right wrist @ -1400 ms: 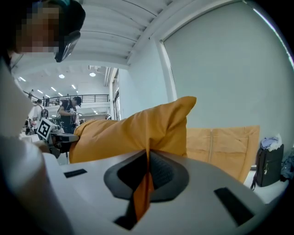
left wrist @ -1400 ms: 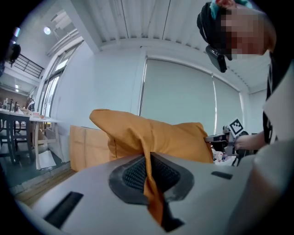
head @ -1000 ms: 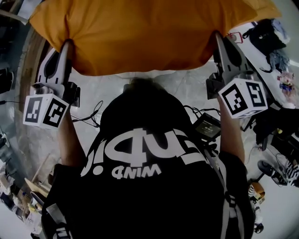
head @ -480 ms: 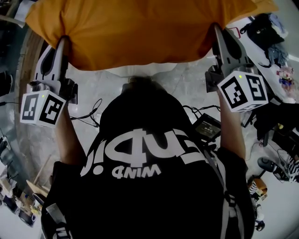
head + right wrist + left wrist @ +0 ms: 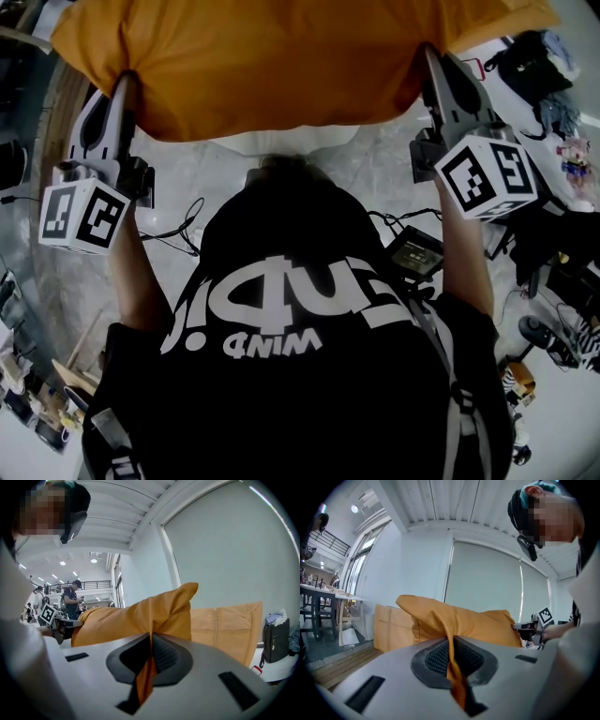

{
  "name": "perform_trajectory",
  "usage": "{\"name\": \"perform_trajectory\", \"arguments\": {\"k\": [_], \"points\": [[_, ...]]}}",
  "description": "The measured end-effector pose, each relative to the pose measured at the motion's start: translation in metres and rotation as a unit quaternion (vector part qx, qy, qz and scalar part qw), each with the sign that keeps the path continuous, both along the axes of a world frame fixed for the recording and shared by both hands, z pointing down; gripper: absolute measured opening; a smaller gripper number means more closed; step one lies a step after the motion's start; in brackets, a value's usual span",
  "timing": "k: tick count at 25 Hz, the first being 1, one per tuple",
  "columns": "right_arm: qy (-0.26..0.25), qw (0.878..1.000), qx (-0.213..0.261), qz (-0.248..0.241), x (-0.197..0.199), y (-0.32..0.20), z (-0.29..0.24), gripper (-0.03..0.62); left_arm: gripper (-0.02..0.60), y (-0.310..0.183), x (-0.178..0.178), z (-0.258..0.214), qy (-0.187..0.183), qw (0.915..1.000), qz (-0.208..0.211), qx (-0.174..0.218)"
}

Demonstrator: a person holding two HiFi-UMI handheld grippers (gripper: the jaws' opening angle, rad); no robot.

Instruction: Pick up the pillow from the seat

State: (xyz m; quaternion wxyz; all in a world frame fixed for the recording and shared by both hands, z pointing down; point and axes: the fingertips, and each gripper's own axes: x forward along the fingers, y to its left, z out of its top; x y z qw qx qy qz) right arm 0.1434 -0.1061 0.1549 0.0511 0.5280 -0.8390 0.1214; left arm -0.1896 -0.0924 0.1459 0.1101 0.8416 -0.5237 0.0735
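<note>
We see a pale floor [image 5: 384, 159] near the head view's centre, a broad window blind [image 5: 487, 573], and ceiling lights [image 5: 93, 560] at upper left.

White print crosses my black shirt [image 5: 281, 394] at 6 o'clock in the head view, seen reversed. Its small lower line looks like "WIND". I cannot read the big letters above it. The left marker cube [image 5: 82, 216] at 9 o'clock and the right marker cube [image 5: 486, 176] at 2 o'clock bear only black-and-white square patterns.
</note>
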Motion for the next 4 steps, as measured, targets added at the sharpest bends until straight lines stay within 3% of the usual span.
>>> {"name": "perform_trajectory", "arguments": {"k": [4], "points": [[0.002, 1.000, -0.007, -0.002, -0.0026, -0.0006, 0.0004, 0.027, 0.018, -0.0006, -0.0024, -0.0011, 0.000, 1.0000, -0.002, -0.001]]}}
